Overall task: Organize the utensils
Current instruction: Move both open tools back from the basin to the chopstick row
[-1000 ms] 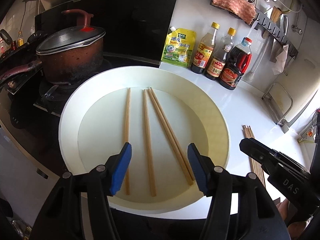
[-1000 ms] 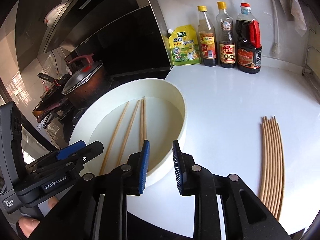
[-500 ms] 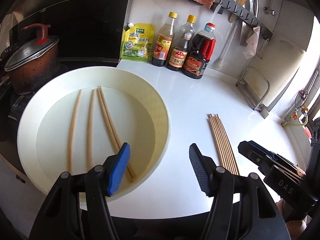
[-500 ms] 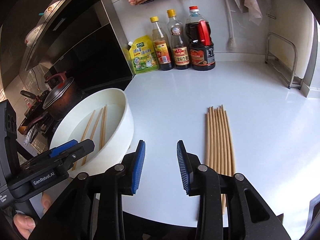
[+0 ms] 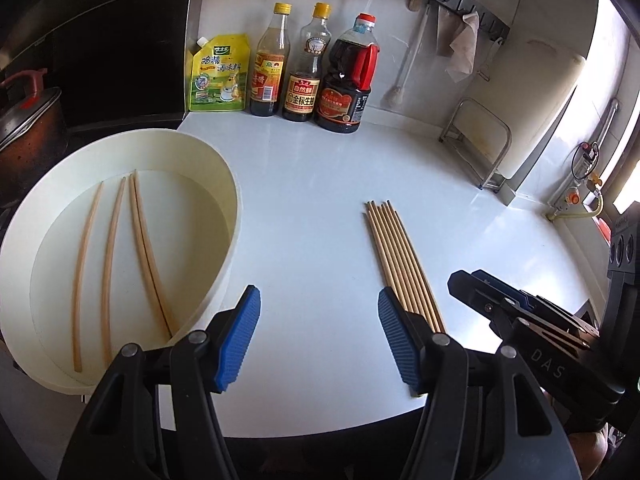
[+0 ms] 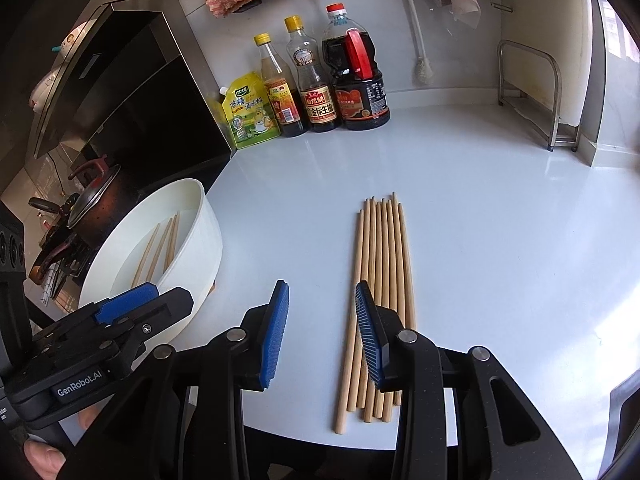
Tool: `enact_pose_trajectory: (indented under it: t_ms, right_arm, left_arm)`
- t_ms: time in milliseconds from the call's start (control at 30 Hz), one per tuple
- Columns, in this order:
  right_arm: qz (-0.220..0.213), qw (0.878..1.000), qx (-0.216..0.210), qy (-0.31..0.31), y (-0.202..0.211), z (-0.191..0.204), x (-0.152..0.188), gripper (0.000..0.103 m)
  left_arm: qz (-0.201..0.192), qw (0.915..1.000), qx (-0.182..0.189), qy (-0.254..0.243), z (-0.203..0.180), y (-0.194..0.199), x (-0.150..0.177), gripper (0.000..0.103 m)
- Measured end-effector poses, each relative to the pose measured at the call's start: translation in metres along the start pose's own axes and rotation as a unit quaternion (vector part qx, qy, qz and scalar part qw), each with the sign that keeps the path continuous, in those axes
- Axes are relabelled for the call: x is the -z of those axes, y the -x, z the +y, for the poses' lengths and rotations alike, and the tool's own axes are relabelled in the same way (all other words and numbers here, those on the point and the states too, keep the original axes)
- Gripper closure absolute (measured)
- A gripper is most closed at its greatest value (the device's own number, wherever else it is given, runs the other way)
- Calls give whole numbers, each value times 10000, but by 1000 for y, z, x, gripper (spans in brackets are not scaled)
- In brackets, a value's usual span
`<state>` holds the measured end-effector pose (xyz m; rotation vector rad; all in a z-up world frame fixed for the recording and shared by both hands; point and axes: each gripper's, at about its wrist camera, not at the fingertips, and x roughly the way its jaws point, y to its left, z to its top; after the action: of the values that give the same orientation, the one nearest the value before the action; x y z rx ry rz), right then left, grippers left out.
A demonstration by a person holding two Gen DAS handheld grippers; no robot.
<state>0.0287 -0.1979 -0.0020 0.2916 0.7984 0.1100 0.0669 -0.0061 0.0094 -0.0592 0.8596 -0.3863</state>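
Note:
Several wooden chopsticks (image 5: 400,256) lie side by side on the white counter; they also show in the right wrist view (image 6: 380,276). A round white basin (image 5: 230,216) at the left holds several more chopsticks (image 5: 116,256); it shows in the right wrist view too (image 6: 200,236). My left gripper (image 5: 318,334) is open and empty above the counter between the basin and the loose bundle. My right gripper (image 6: 320,328) is open and empty, its right finger over the bundle's near end.
A yellow seasoning pouch (image 5: 218,74) and three sauce bottles (image 5: 308,72) stand at the back wall. A pot (image 5: 24,132) sits on the stove at the left. A metal rack (image 5: 476,148) stands at the right. A hook rail with utensils hangs above.
Both grippers have swung right, from over the basin to the counter by the loose chopstick bundle. The right gripper's jaws have opened somewhat wider.

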Motion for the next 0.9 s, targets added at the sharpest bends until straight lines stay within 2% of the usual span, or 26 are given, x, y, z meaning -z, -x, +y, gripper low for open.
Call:
enact_pose_trajectory:
  t_ms: [600, 900]
  right_arm:
    - [228, 9996, 133, -111, -28, -35, 0, 68]
    - [316, 9993, 148, -137, -38, -48, 2, 68]
  left_arm:
    - [374, 9992, -22, -125, -20, -44, 5, 43]
    - [521, 9983, -190, -180, -24, -62, 6, 43]
